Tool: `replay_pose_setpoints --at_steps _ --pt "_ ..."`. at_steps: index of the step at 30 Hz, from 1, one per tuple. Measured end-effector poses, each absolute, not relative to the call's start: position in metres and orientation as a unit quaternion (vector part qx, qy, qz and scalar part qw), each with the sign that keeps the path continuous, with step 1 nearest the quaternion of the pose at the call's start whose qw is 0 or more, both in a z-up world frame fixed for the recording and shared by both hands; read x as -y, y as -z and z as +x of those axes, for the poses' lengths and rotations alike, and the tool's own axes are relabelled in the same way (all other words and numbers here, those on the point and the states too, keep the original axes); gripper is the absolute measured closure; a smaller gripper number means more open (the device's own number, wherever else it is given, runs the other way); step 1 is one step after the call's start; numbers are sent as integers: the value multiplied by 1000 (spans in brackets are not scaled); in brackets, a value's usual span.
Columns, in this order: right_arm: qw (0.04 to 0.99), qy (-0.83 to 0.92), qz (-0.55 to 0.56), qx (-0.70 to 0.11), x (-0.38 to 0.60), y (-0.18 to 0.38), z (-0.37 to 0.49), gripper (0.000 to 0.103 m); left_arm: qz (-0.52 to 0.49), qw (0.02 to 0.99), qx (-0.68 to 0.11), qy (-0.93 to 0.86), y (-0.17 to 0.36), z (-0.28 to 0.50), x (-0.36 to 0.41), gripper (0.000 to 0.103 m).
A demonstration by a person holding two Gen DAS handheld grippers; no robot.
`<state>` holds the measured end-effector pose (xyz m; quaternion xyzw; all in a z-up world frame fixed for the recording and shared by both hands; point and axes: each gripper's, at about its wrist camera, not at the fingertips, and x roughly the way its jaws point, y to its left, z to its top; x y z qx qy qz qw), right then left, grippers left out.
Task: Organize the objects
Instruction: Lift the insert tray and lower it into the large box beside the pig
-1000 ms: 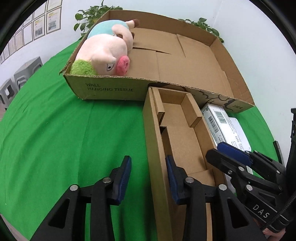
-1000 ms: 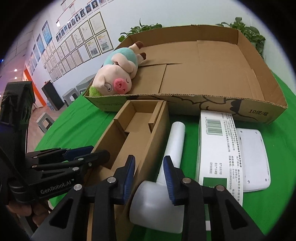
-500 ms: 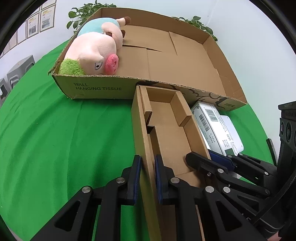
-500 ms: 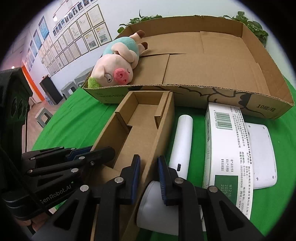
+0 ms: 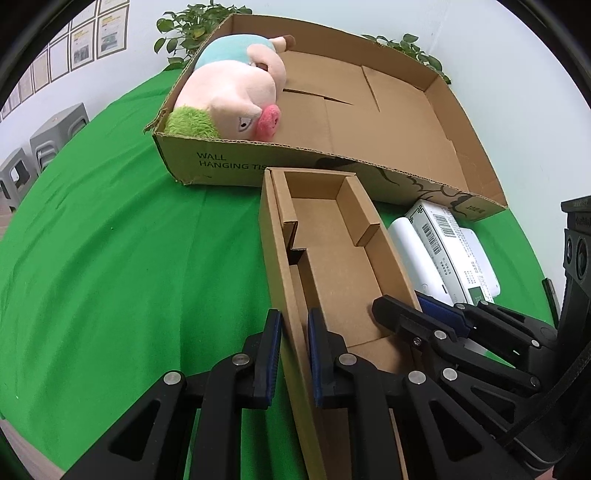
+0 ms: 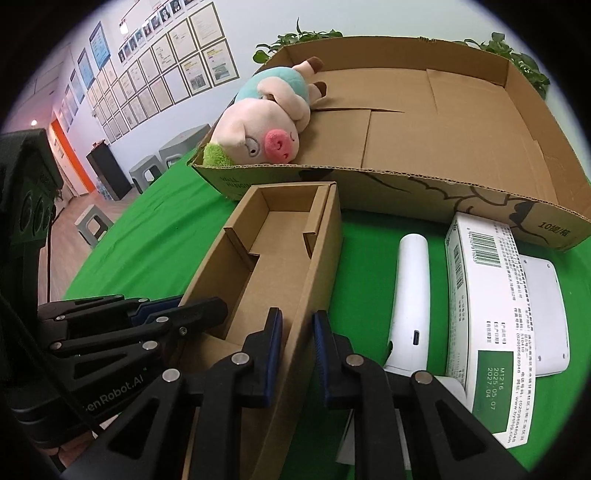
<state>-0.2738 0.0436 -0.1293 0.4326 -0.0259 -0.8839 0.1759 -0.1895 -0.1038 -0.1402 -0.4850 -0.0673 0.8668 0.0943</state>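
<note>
With the left gripper [image 5: 291,354] pinching one long wall of the narrow box [image 5: 332,258] and the right gripper [image 6: 297,354] the other, lifting level and together over the big tray's [image 6: 406,181] front rim beside the plush pig [image 6: 262,129].

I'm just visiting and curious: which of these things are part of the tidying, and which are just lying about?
Part of the job:
- narrow box, gripped on opposite walls by the left gripper and right gripper
- big tray box
- plush pig, already inside it
- white device, labelled carton, flat white pad, probably waiting their turn

Lying about:
- green cloth
- plants
- stools
- wall certificates
</note>
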Motion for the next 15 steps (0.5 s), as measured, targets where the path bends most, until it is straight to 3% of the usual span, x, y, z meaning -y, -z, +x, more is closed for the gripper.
replay_pose_setpoints --at_steps 7,15 --pt "176 894 410 39 -50 118 -263 87 -457 100 51 -882 119 -183 91 92" --pt "155 950 260 77 -88 33 -250 87 -317 132 -9 -939 8 -187 53 92"
